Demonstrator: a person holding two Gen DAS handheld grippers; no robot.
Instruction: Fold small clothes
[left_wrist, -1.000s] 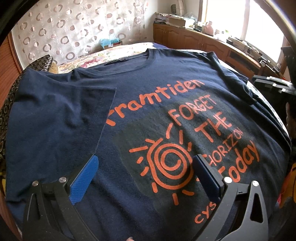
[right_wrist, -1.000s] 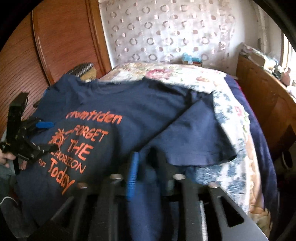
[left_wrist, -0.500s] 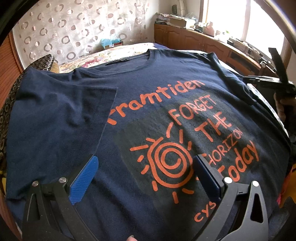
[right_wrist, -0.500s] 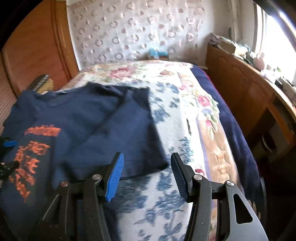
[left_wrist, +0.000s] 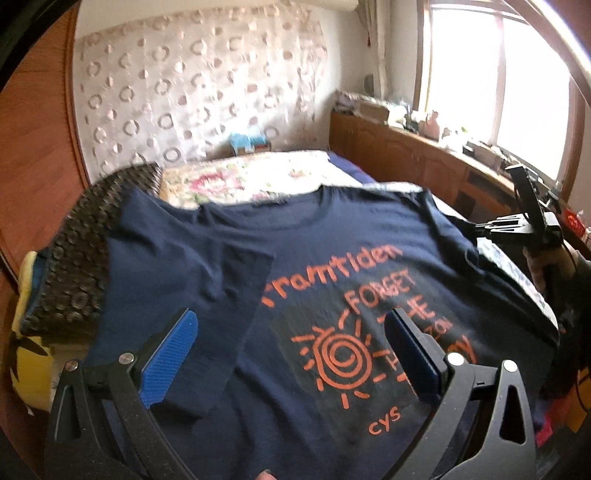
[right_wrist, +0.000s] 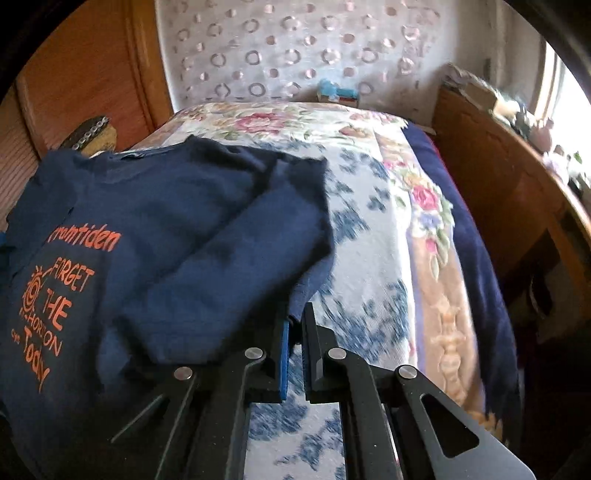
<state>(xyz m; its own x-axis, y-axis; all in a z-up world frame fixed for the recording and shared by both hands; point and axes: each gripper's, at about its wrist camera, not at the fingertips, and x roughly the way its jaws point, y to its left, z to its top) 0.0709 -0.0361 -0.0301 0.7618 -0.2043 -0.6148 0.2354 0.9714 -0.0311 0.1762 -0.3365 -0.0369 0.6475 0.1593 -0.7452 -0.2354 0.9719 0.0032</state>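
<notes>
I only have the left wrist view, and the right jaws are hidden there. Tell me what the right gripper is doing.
Observer: The right gripper has just been closing. Its jaws are now shut on the hem corner of the T-shirt sleeve.
Operator: Describe how that sleeve lies.
Observer: It is spread outward on the floral bedspread, not yet folded over the shirt's body.
</notes>
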